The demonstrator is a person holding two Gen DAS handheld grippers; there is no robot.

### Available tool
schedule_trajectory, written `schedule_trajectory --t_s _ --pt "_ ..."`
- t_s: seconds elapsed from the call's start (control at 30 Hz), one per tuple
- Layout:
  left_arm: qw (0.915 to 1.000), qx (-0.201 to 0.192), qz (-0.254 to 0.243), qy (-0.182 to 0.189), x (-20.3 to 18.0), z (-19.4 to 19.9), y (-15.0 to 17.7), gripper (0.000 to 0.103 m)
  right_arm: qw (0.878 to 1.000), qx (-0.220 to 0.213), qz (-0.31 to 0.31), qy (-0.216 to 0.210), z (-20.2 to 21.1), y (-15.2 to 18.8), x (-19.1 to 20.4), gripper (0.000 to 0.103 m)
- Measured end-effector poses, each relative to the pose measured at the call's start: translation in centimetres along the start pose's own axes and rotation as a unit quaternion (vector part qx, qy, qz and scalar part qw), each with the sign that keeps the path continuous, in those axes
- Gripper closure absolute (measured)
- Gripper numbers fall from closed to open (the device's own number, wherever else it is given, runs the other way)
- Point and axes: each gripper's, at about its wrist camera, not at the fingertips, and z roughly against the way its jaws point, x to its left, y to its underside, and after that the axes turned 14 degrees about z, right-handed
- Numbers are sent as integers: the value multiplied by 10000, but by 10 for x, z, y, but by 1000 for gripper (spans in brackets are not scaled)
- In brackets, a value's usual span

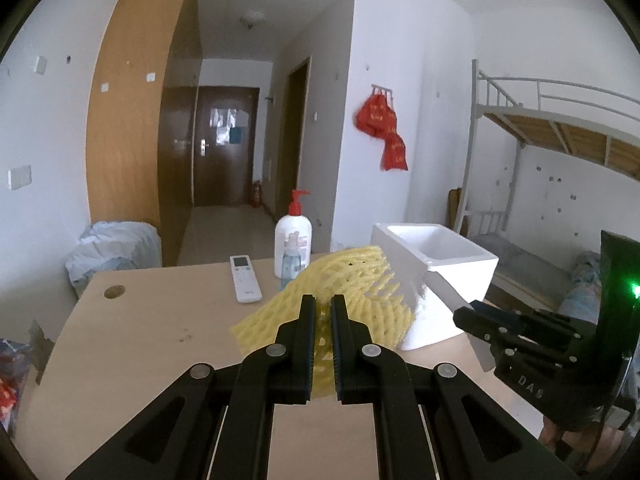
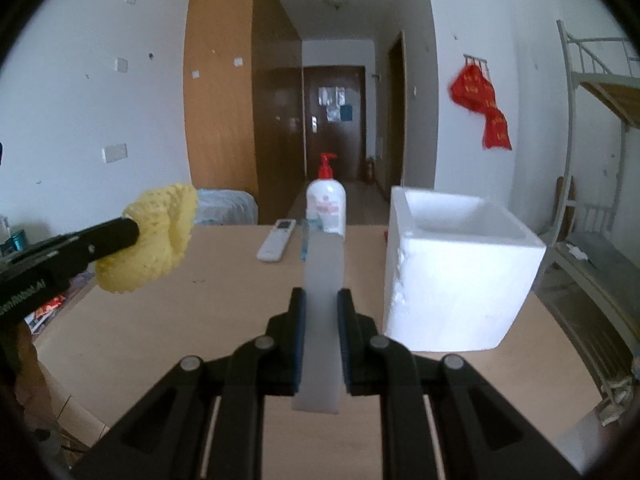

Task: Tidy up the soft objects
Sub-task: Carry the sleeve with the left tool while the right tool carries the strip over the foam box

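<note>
Two grippers of yours above the desk (image 2: 168, 320), left gripper (image 1: 323, 304) pinching the yellow foam net (image 1: 352, 284), right gripper (image 2: 321, 300) clamped on a white foam strip (image 2: 322, 320), white foam box (image 2: 460, 280) by the right edge.

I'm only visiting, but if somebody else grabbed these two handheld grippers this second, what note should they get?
Left gripper: shut on the yellow foam net, held above the table.
Right gripper: shut on a white foam strip, also lifted.
White foam box: on the table's right side, open-topped; what can be seen of its inside looks empty.
Done: both soft pieces picked up.
Left: probably put both into the box. The remote and pump bottle stand behind, untouched.
</note>
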Motion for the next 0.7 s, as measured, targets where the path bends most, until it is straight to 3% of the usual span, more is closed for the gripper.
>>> schedule_trajectory --t_s 0.4,0.7 --pt "9999 -113 -39 19 -7 14 5 95 9994 -322 41 -82 17 -5 6 85" --pt "9978 140 -182 629 -34 -6 11 95 9984 -273 -206 439 36 8 -15 85"
